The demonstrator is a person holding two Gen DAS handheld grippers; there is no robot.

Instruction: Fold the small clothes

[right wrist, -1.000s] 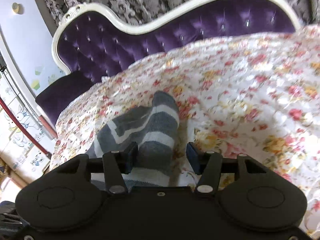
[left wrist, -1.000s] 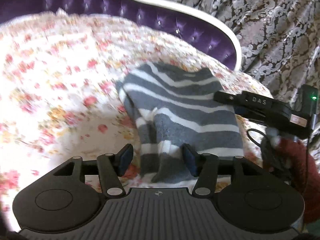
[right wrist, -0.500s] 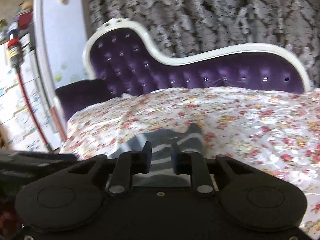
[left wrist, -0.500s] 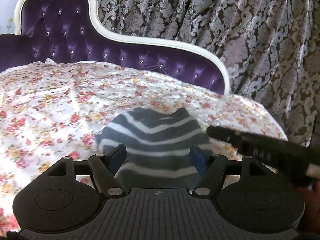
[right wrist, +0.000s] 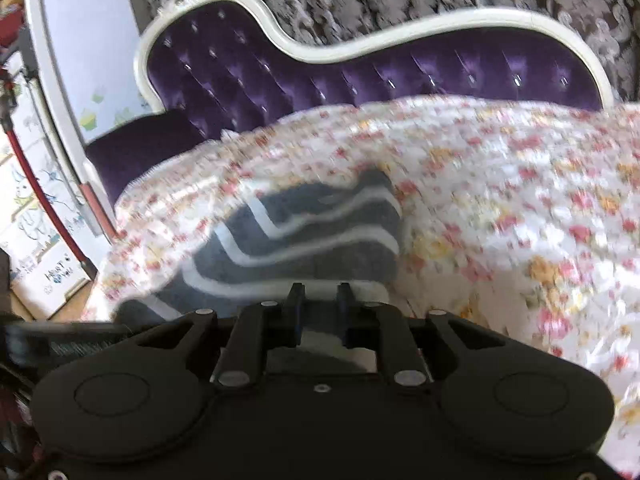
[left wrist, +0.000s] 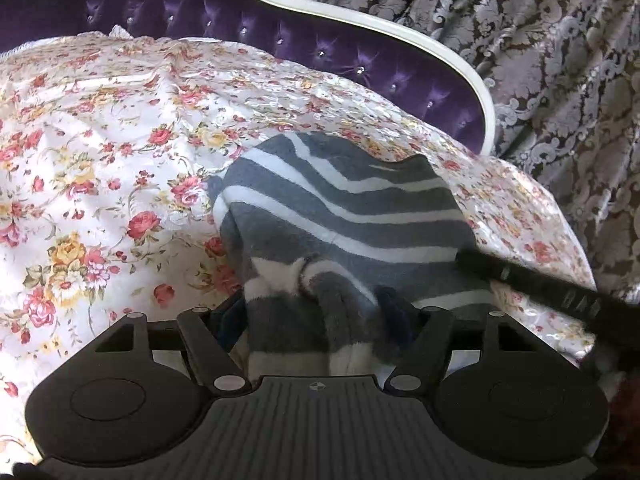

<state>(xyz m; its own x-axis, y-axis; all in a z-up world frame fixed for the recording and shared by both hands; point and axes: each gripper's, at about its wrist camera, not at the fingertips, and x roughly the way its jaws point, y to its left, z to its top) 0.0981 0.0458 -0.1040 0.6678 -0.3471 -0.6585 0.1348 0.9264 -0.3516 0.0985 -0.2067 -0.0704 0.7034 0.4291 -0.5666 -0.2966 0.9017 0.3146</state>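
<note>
A grey garment with white stripes (left wrist: 340, 216) (right wrist: 312, 232) lies on the floral bed cover (left wrist: 100, 160). My left gripper (left wrist: 313, 318) stands wide at the garment's near end. A bunched grey and white fold fills the gap between its fingers, and I see no squeeze on it. My right gripper (right wrist: 320, 308) is narrow, with the garment's near edge pinched between its pads. Its jaws are opening a little. In the left wrist view its dark housing (left wrist: 552, 296) reaches in from the right onto the garment's right edge.
A purple tufted sofa back with a white frame (left wrist: 360, 60) (right wrist: 360, 76) rises behind the cover. A patterned grey curtain (left wrist: 560, 60) hangs beyond it. A white wall, printed boxes and a red pole (right wrist: 40, 200) stand at the left of the right wrist view.
My left gripper widened and came down close over the garment's near end, which now bunches between its fingers. My right gripper closed on the garment's edge and shifted sideways; its view is blurred.
</note>
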